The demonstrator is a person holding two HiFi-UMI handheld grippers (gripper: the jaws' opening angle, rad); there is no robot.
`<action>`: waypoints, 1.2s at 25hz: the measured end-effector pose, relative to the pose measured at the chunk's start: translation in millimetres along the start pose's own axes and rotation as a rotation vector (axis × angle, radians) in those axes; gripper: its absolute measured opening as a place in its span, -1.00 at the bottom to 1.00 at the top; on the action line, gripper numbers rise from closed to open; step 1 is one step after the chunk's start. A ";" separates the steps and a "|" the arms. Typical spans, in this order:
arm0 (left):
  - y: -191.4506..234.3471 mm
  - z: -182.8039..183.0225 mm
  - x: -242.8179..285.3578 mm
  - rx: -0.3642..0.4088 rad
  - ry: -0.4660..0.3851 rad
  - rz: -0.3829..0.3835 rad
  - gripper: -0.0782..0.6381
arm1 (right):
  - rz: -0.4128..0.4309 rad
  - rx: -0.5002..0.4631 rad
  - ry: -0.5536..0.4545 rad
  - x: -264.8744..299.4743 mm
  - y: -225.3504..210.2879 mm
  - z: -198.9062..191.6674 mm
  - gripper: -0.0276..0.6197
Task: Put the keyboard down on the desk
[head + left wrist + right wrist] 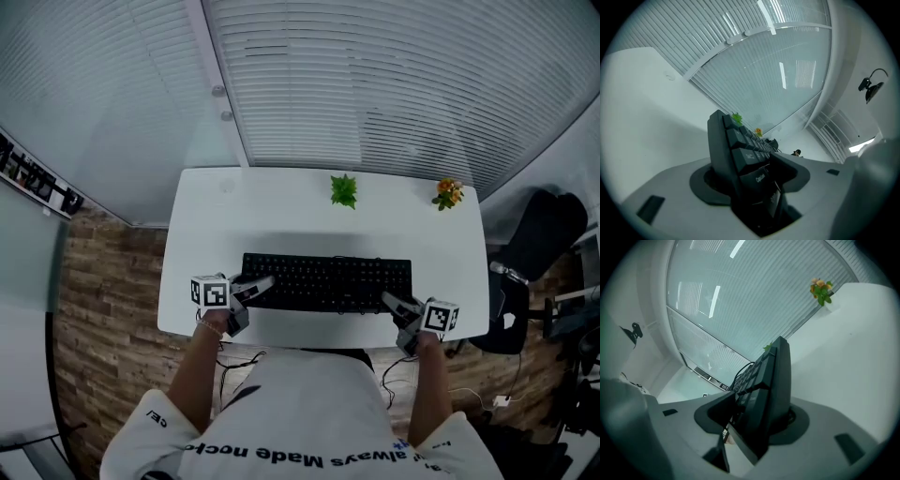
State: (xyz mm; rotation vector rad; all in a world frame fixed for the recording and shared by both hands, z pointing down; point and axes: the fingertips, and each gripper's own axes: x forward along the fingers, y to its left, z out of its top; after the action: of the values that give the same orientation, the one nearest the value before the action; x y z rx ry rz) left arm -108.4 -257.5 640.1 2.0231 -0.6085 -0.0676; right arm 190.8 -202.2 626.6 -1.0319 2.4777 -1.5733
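The long black computer keyboard (326, 281) lies flat on the white rectangular surface (281, 202), near its front edge and parallel to it, keys facing up. We hold a tool at each short end. The left tool (258, 292), with its marker cube, reaches in at the keyboard's left end. In the left gripper view that end stands between the jaws, underside toward one pad and key rows toward the other. The jaws stand apart around it and do not look clamped. The right tool (396, 311) meets the right end in the same way. In the right gripper view the keyboard's edge runs up between the jaws, its underside lies close against one pad, and a sliver of light shows between the other pad and the keys, so these jaws are apart too.

Along the far edge of the surface, well apart from the keyboard, stand a small green leafy plant (344, 190) and, toward the right corner, a small plant with orange flowers (448, 194). Behind them hang pale horizontal window blinds (375, 84). A brown wood-plank floor (103, 309) shows to the left, and a black office chair (539, 234) to the right.
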 end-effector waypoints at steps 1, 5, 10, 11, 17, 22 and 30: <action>4.7 -2.0 1.5 0.003 0.004 0.013 -0.03 | -0.013 0.003 0.003 1.3 -4.2 -1.7 -0.21; 22.0 -7.9 8.1 0.009 0.013 0.061 0.02 | -0.042 0.044 0.009 8.1 -19.9 -8.9 -0.19; 39.5 -14.7 16.8 0.009 0.029 0.113 0.08 | -0.109 0.054 0.029 13.5 -44.8 -14.2 -0.14; 42.8 -15.8 18.5 0.005 0.032 0.124 0.09 | -0.120 0.061 0.032 15.5 -49.0 -15.1 -0.13; 61.4 -20.0 25.2 0.015 0.050 0.217 0.17 | -0.203 0.107 0.040 21.6 -72.6 -20.0 -0.05; 75.2 -21.2 27.6 0.022 0.069 0.274 0.20 | -0.266 0.150 0.051 27.7 -91.1 -26.6 0.01; 90.0 -27.0 30.0 0.020 0.090 0.334 0.25 | -0.336 0.181 0.074 33.8 -106.9 -33.4 0.09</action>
State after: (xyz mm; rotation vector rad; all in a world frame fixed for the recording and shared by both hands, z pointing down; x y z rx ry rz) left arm -109.5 -284.3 735.0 1.9069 -0.8828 0.2278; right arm 207.2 -222.8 740.5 -1.4403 2.2387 -1.9150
